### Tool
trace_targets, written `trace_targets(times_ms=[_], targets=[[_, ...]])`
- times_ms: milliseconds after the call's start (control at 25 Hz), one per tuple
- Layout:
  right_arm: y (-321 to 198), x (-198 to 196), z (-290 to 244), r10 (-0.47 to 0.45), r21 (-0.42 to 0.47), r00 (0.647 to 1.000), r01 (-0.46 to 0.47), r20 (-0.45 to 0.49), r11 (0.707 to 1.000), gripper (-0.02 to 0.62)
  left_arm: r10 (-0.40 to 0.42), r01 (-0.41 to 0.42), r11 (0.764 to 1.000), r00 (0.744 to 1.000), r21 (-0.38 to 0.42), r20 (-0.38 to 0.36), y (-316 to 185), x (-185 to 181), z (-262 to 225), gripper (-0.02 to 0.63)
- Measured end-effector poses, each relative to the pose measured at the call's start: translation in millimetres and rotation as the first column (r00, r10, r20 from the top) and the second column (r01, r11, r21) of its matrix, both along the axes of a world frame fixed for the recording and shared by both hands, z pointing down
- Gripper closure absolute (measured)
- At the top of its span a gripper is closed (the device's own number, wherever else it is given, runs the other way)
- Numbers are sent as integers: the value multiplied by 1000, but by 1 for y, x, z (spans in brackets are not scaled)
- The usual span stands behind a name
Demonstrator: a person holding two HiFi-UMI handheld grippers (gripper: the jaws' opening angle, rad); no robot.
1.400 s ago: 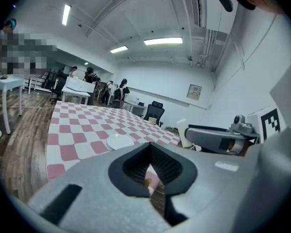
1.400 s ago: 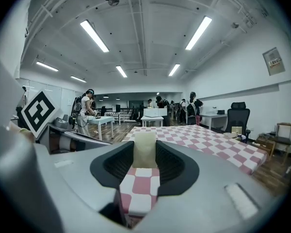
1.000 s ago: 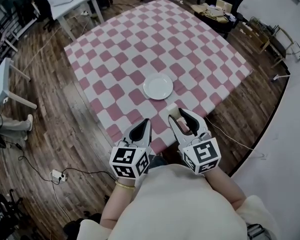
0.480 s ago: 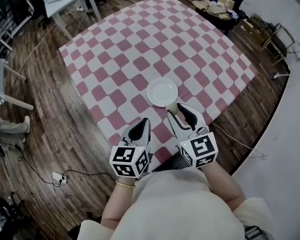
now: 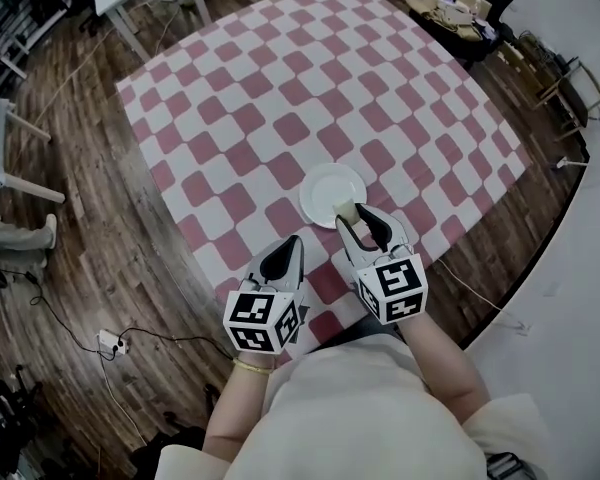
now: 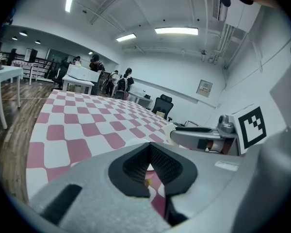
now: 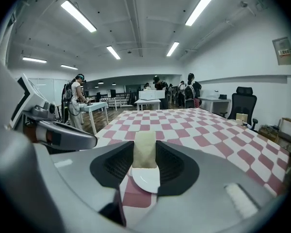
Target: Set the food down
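Food point(image 7: 145, 149) clamped in right gripper point(image 5: 356, 218) above plate point(image 5: 325, 183) | left gripper point(image 5: 291, 242) closed, empty, alongside

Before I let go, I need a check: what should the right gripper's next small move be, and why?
Probably ease the right gripper forward and down. Its jaws are shut on the pale food piece, which hangs over the white plate's near rim, apparently not resting on it, so opening now might drop it at the edge.
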State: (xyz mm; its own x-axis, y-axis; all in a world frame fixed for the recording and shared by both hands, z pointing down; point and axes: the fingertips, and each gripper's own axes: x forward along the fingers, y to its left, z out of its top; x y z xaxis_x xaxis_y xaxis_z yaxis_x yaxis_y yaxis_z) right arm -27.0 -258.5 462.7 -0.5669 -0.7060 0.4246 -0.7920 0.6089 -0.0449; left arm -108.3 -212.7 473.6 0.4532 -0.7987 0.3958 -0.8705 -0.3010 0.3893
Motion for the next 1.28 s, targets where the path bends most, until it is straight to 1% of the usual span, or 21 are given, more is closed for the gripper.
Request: trace_targets(times_ms=[240, 440, 760, 1040, 1280], targets=[[-29, -4, 32, -40, -58, 998, 37, -50, 998, 445, -37, 36, 999, 999, -33, -6, -21, -4, 18, 603], [-48, -7, 59, -66, -106, 994, 57, -84, 993, 445, -34, 34, 998, 999, -52, -2, -33, -1, 31, 603], [-63, -10, 97, -104, -180, 987, 80, -126, 980, 445, -48, 47, 996, 999, -82, -5, -45, -2, 48, 603], [-70, -15, 112, -122, -218, 983, 90, -140, 972, 443, -60, 59, 993, 998, -103, -10, -50, -6, 55, 603], [-72, -15, 118, -112, -230, 982, 75, -152, 970, 443, -58, 56, 992, 998, -109, -15, -51, -6, 58, 603]])
